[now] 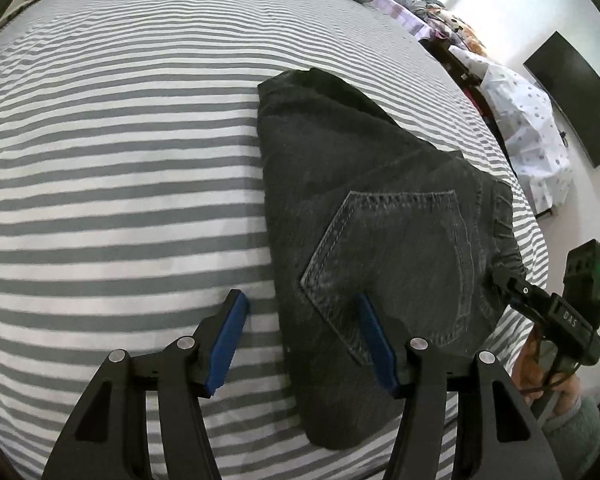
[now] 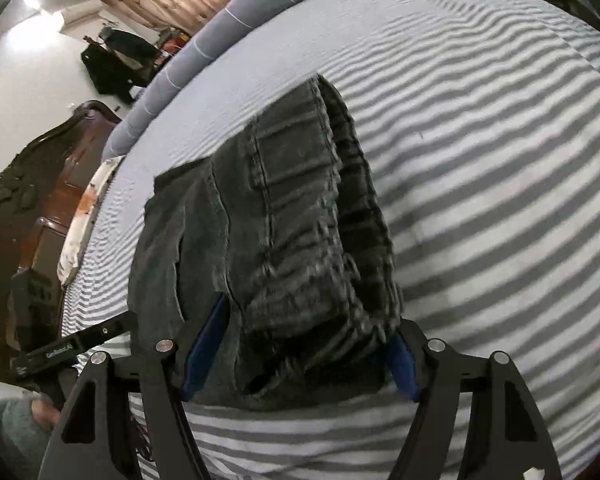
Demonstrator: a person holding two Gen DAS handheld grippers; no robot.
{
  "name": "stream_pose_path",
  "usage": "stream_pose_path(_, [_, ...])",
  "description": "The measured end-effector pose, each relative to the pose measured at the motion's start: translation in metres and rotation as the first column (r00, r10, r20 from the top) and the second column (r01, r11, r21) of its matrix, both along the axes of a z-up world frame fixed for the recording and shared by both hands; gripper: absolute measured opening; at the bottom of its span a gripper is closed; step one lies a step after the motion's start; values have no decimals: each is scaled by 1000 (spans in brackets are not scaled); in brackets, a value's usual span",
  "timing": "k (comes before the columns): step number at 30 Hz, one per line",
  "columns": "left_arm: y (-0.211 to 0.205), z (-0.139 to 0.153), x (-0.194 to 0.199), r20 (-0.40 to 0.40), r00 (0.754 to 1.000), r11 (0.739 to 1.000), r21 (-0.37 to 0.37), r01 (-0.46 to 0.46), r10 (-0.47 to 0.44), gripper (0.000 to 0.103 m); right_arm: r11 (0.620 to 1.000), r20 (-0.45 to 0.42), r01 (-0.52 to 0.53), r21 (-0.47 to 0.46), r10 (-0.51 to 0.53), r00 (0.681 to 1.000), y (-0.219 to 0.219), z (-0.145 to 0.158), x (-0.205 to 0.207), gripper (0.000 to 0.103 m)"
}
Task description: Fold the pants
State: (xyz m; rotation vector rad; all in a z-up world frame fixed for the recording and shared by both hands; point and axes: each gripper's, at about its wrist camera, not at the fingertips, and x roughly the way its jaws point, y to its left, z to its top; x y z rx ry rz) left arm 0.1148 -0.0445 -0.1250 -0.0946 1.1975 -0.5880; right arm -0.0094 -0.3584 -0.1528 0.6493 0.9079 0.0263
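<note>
Striped grey-and-white bedding [image 1: 120,200] fills both views, and on it lie the dark jeans [image 1: 380,208], already folded into a compact stack.

Nearest in the left wrist view, the left gripper [image 1: 300,332] hovers over the near edge of the stack with its jaws apart: one blue pad [image 1: 228,344] sits over bare sheet, the other over the back pocket [image 1: 396,260], and neither is pressing cloth, so it is released. At the right side of that view the right gripper [image 1: 508,284] reaches the stack's gathered waistband end.

In the right wrist view, the right gripper [image 2: 300,344] straddles that thick waistband [image 2: 308,240]; its pads flank the folded layers, but whether they actually pinch them I cannot tell. The left gripper [image 2: 112,326] shows at the far edge of the stack.

Beyond the jeans lie a grey pillow [image 2: 228,28], a wooden headboard [image 2: 52,184] and a wall screen [image 1: 572,96].

By my reading, the folding is largely done; what remains looks like squaring or smoothing the stack, perhaps one last fold.
</note>
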Motion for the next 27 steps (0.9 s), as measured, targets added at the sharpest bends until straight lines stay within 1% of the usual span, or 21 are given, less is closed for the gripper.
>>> stream_pose_path(4, [-7,-1,10,-8,1000,1000,-20,-2,2,63,999,11,-37,-8,37,999,0,1,16,70])
stream_pose_path(7, [-14,-2,16,-1,1000,1000,-24,1,-1,66,998,24,-62,4,61,998,-3,1,25,71])
stream_pose_path(11, [-27,0,15,48,999,1000,21,23,-24,71,995,38,-104,-2,104,994,-5,0,44,71])
stream_pose_path(14, [-33,1,13,68,997,999,34,34,-36,72,991,40,-130,6,130,991,-5,-2,54,71])
stream_pose_path(16, [-33,1,11,77,996,999,33,39,-42,69,987,39,-156,24,155,987,-5,-2,56,71])
stream_pose_path(18, [-35,2,9,81,995,998,29,48,-51,62,982,43,-182,52,179,983,-5,-4,53,70])
stream_pose_path(22, [-32,2,9,82,995,999,16,48,-49,57,968,52,-226,106,221,974,-7,-7,44,68])
stream_pose_path(24, [-29,0,13,74,996,999,3,51,-51,56,965,60,-223,140,217,974,-11,-9,44,68])
stream_pose_path(26, [-30,-1,16,65,996,998,-2,55,-55,56,962,61,-194,192,185,981,-16,-14,47,68])
stream_pose_path(27, [-30,-2,18,63,996,998,-5,56,-56,57,962,61,-189,199,180,982,-16,-15,49,68])
